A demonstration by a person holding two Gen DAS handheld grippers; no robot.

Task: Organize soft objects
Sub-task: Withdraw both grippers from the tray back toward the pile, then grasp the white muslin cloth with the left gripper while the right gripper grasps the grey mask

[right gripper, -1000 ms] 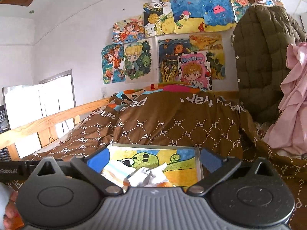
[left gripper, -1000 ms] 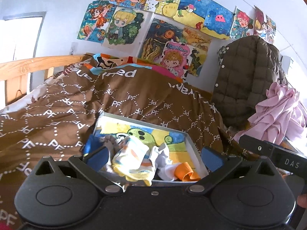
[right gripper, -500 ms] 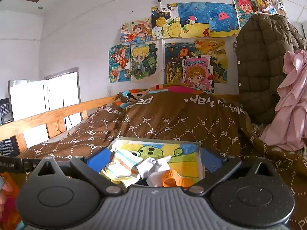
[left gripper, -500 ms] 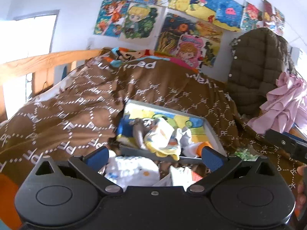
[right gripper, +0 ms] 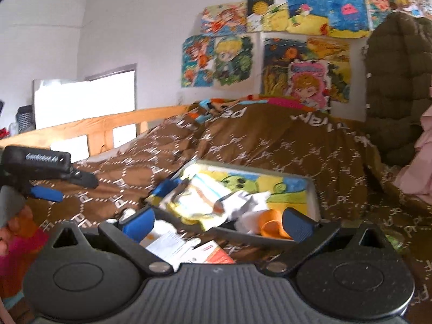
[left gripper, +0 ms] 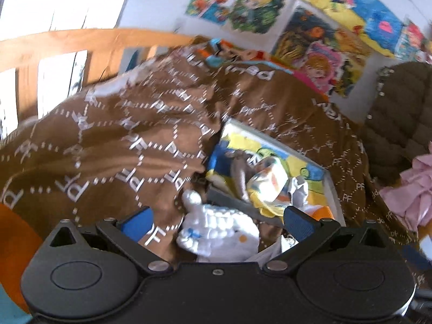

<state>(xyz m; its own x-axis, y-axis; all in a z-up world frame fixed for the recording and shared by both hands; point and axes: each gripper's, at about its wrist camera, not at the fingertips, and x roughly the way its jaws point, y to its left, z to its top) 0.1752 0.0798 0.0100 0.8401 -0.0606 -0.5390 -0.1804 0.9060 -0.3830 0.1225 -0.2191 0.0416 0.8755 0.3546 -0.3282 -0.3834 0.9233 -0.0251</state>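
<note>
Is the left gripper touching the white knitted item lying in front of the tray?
Apart. In the left wrist view, the white knitted item lies between the open left gripper fingers, with brown bedding visible on either side.

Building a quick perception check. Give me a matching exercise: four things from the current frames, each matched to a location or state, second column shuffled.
Things:
1. white knitted item
2. orange cup
3. quilted olive jacket
4. left gripper

Places or states:
A. hanging by the wall, right of the drawings
B. on the brown bedcover, outside the tray's near wall
C. inside the tray, at its near right corner
D. open, holding nothing

Pairs: 1-B, 2-C, 3-A, 4-D
</note>
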